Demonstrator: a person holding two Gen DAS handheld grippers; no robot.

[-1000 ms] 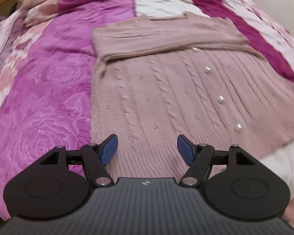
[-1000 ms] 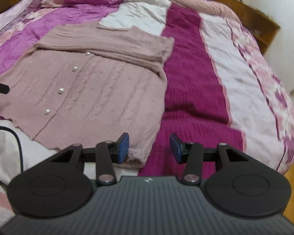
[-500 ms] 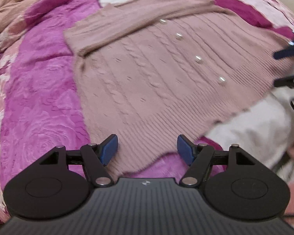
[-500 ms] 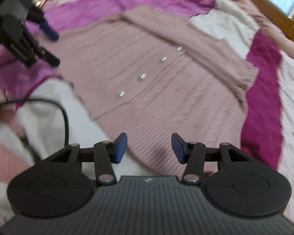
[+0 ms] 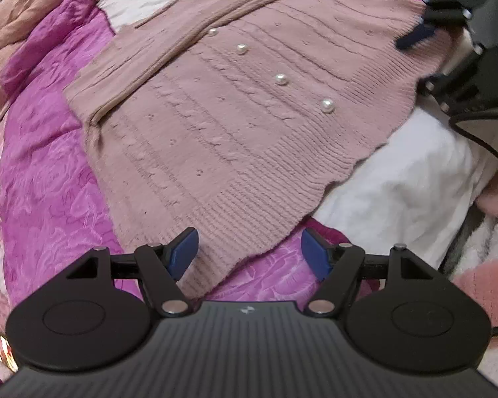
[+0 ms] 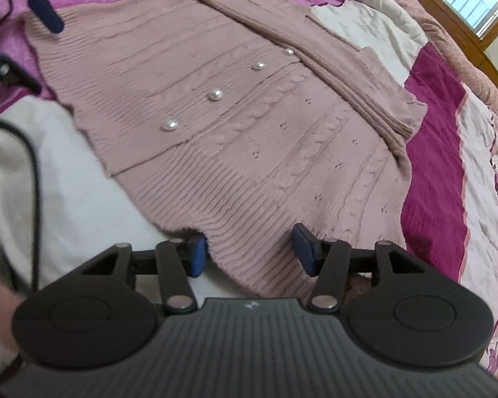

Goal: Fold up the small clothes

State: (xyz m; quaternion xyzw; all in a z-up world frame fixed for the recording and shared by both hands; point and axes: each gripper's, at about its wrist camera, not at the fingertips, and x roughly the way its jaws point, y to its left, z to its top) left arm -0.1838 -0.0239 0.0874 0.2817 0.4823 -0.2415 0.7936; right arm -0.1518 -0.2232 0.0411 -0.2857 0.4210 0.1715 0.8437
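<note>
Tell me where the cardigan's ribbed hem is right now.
In both wrist views, the ribbed hem lies nearest the fingers, partly on the white cloth and partly on the purple quilt.

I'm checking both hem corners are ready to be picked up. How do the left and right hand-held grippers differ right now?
The left hand-held gripper stands wider than the right hand-held gripper, whose jaws have just been opening. The left is at the cardigan hem corner over the magenta quilt; the right is at the corner beside the white cloth. Both are open, hem ribbing between the pads, nothing pinched.
</note>
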